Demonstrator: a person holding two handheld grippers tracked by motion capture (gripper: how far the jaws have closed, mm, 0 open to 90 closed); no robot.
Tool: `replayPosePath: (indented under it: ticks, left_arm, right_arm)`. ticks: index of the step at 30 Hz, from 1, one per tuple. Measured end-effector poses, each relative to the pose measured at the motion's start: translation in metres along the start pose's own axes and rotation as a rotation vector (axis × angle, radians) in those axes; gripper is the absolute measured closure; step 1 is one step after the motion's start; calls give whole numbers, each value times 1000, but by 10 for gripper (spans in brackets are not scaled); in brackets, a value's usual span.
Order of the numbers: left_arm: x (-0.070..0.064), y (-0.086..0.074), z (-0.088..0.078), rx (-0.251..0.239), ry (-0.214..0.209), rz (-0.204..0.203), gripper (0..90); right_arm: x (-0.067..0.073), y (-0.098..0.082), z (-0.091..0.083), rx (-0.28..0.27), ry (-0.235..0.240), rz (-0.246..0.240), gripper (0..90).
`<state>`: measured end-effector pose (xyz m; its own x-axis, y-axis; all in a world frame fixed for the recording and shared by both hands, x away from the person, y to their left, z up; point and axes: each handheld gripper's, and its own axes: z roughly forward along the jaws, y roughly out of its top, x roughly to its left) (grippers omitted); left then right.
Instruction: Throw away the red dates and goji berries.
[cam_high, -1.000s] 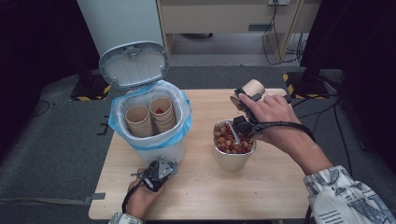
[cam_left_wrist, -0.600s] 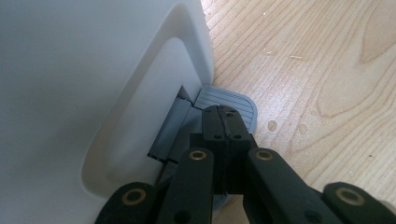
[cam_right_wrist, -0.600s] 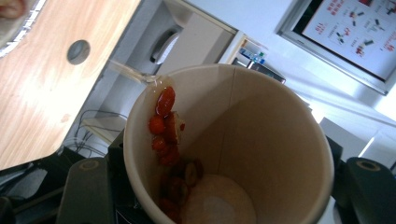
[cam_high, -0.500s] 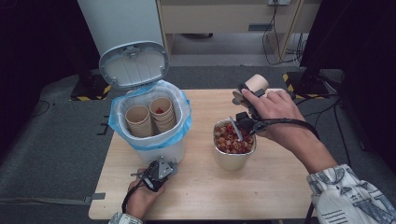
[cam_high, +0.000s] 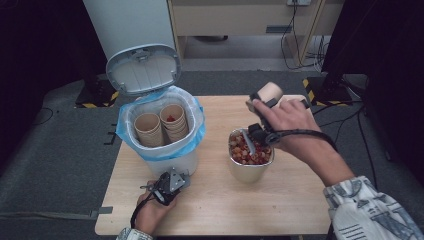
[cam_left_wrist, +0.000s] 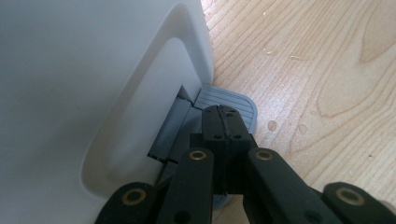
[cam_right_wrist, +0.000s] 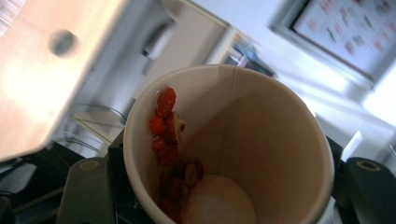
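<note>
A white pedal bin with a blue liner stands on the table's left, its lid up and stacked paper cups inside. My left gripper is shut at the bin's foot. In the left gripper view its closed tips rest on the grey pedal. My right gripper is shut on a paper cup, held tilted above a metal bowl of red food scraps. In the right gripper view red bits cling to the inside wall of the paper cup.
The wooden table has bare room in front of and to the right of the bowl. The bin's white wall stands close to the left gripper. A cable trails from the right hand. Dark floor and cabinets surround the table.
The right hand has shifted slightly toward the table's far side with the cup still in its grip. The left hand has stayed on the pedal and the lid stays up.
</note>
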<state>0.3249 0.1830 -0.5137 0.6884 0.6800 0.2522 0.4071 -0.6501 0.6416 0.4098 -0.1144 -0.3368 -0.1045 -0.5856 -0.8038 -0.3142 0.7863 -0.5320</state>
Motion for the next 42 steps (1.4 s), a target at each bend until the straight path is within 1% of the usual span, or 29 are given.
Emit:
replayPosePath:
  ticks: [1,2,4,6,8,10,12,15,17,18,19,20,21,22,23,25,28,29,30,31,33,34,35,36,37,38,39,41,42]
  left_arm:
    - [0,0,0,0,0,0,897]
    - [0,0,0,0,1,1,897]
    - [0,0,0,-4,-2,-2,897]
    - [1,0,0,-5,0,3,898]
    - [1,0,0,-6,-1,1,898]
    - [0,0,0,-3,-2,-3,897]
    - [0,0,0,0,2,1,897]
    - [0,0,0,-1,0,1,897]
    - [0,0,0,-1,0,0,897]
    - [0,0,0,0,-1,1,897]
    - [0,0,0,0,-2,0,897]
    - [0,0,0,0,-2,0,897]
    - [0,0,0,0,-1,0,898]
    - [0,0,0,0,1,1,898]
    - [0,0,0,0,0,1,898]
    - [0,0,0,-1,-2,0,898]
    - [0,0,0,-1,-2,0,897]
    - [0,0,0,-1,-1,1,897]
    - [0,0,0,0,0,2,897]
    - [0,0,0,0,1,3,897]
    - [0,0,0,0,1,3,897]
    - [0,0,0,0,0,2,898]
    - [0,0,0,0,-1,1,897]
    - [0,0,0,0,-1,2,897]
    - [0,0,0,0,-1,3,898]
    - [0,0,0,-2,-1,1,897]
    - [0,0,0,-3,-2,1,897]
    - [0,0,0,-2,0,2,897]
    - [0,0,0,-2,2,3,897]
  right_arm:
    - [6,7,3,-3,12,-36,333]
    - [8,11,4,-3,16,-49,333]
    - [3,7,2,-12,-1,-7,333]
    - [-6,-3,-1,6,-23,29,332]
    - [-5,-4,0,12,-19,44,332]
    - [0,5,2,-9,6,-48,332]
    - [2,10,1,-23,15,-51,332]
    - [-12,-6,-6,0,-34,30,332]
    - [-14,-12,-7,21,-55,84,333]
    - [-9,-7,-5,13,-44,68,332]
    - [0,2,-1,-15,-9,44,332]
    - [7,11,2,-35,18,-7,333]
    - [14,17,4,-37,36,-22,332]
    - [13,18,3,-44,29,-24,333]
    - [12,15,2,-56,15,25,332]
    - [7,5,-1,-34,-3,76,332]
    - [11,10,-1,-64,32,5,332]
    - [11,11,-2,-70,36,-3,332]
    - [9,9,-2,-72,24,16,332]
    - [7,4,-4,-59,8,79,332]
    - [0,-4,-6,-32,-34,115,332]
    - [1,-2,-4,-29,-32,112,331]
    - [6,4,-1,-49,-9,83,332]
    - [15,13,1,-78,31,39,332]
    - [20,20,2,-89,50,-15,332]
    - [22,21,1,-89,43,-2,332]
    - [17,16,0,-87,25,40,331]
    - [8,2,-4,-74,-21,154,330]
    - [5,-3,-6,-77,-23,180,330]
